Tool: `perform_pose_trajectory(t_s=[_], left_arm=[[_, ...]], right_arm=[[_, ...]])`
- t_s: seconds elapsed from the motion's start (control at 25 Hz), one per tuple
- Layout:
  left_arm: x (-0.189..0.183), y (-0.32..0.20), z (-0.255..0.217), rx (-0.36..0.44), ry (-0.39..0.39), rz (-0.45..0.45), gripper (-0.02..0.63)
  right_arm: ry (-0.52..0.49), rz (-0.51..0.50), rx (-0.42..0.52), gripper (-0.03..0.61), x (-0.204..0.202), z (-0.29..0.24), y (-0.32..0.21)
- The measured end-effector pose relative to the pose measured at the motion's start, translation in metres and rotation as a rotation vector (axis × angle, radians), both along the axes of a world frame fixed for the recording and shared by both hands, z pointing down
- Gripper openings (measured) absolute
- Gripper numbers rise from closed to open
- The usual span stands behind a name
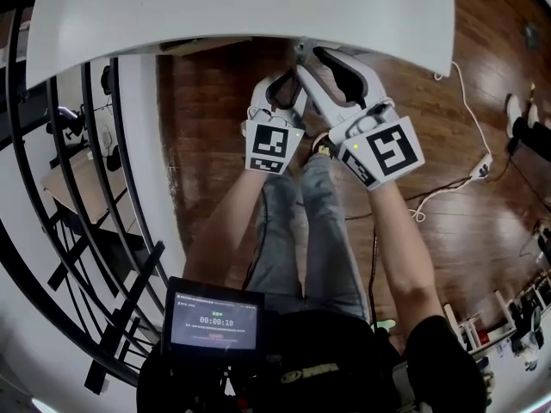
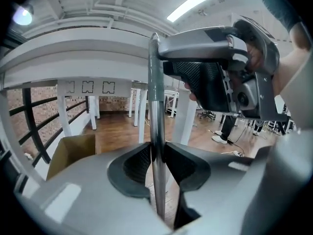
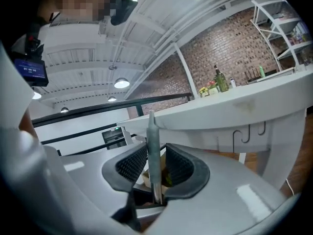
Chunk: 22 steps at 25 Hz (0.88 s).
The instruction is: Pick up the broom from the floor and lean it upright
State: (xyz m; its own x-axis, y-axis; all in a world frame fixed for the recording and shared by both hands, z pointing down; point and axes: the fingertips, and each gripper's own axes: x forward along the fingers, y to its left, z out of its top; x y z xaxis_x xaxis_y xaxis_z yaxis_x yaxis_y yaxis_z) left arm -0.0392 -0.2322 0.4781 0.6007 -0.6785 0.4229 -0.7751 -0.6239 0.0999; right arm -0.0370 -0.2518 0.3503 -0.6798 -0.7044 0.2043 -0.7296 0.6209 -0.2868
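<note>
The broom's grey metal handle [image 2: 156, 111] stands upright. My left gripper [image 2: 156, 156] has both ribbed pads pressed on it. In the head view both grippers meet just under the white table's edge, the left gripper [image 1: 291, 84] a little below the right gripper [image 1: 312, 63]. In the left gripper view the right gripper [image 2: 215, 75] reaches in around the handle's top end. In the right gripper view the handle [image 3: 154, 146] stands between the jaws of my right gripper [image 3: 155, 168]. It lies against the left pad with a gap at the right pad. The broom's head is hidden.
A white table [image 1: 258, 7] overhangs the grippers. A black railing [image 1: 86, 188] curves along the left. On the wood floor a white cable and power strip [image 1: 478, 166] lie at the right, near another person's feet [image 1: 516, 114]. A cardboard box [image 2: 73, 151] stands at left.
</note>
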Motion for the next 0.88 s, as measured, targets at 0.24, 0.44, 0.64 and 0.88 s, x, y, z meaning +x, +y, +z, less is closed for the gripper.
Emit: perform_pose_trajectory(t_s=[0.24,0.44,0.64,0.88], left_arm=[[0.002,0.01,-0.029,0.021,0.032,0.049,0.197],[-0.001,0.023,-0.053,0.019,0.019,0.072,0.222],[-0.011,0.03,-0.061,-0.011,-0.019,0.078,0.22],[-0.02,0.063,-0.118,-0.02,0.009,0.066,0.148]], right_arm=[[-0.003,-0.008,0.023,0.112,-0.001,-0.022,0.022],[-0.007,-0.017,0.003,0.112,0.003,-0.037,0.034],[-0.004,-0.026,0.0,0.112,0.027,-0.052,0.036],[0.052,-0.082,0.019,0.089,0.041,-0.072,0.064]])
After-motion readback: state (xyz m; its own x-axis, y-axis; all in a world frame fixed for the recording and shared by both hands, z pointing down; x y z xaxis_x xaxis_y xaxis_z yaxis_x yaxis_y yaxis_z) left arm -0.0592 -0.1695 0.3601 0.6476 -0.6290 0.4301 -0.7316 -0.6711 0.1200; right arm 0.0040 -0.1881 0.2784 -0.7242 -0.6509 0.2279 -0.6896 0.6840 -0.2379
